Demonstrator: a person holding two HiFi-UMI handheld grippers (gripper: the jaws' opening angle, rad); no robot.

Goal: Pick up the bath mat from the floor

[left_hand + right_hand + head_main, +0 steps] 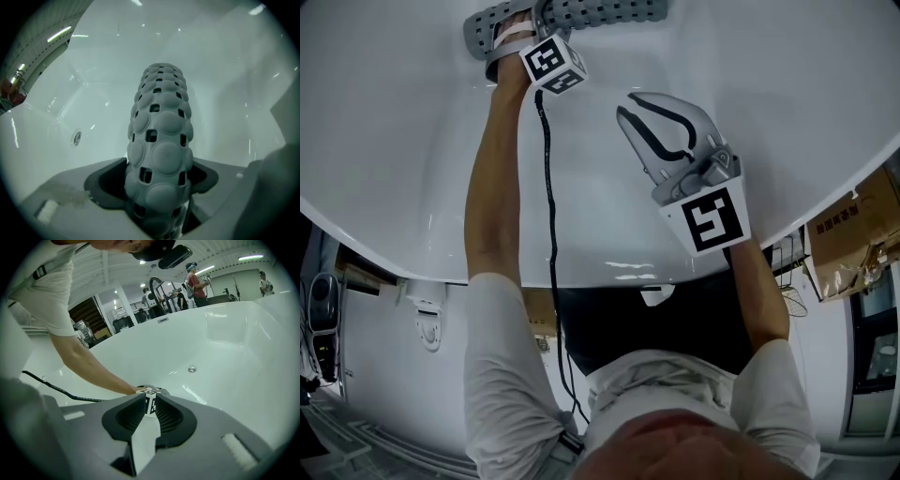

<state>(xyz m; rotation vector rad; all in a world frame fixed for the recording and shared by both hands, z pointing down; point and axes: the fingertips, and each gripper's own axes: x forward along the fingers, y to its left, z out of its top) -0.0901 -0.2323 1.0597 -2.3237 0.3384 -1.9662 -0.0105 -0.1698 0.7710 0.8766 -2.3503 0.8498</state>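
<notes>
The grey bath mat (581, 14), studded with round bumps and square holes, lies on the bottom of a white bathtub at the top of the head view. My left gripper (514, 33) reaches down onto its left end. In the left gripper view the mat (159, 126) runs up between the jaws as a raised fold, and the left gripper (157, 187) is shut on it. My right gripper (626, 101) hangs over the tub's bare middle, apart from the mat, with its tips together and nothing in them. In its own view the right gripper (149, 397) points toward the left hand.
The tub's rim (609, 267) curves across in front of the person. A black cable (549, 187) trails along the left arm. A round fitting (191, 369) sits in the tub wall. A cardboard box (853, 234) stands outside at right. People (196, 280) stand far behind.
</notes>
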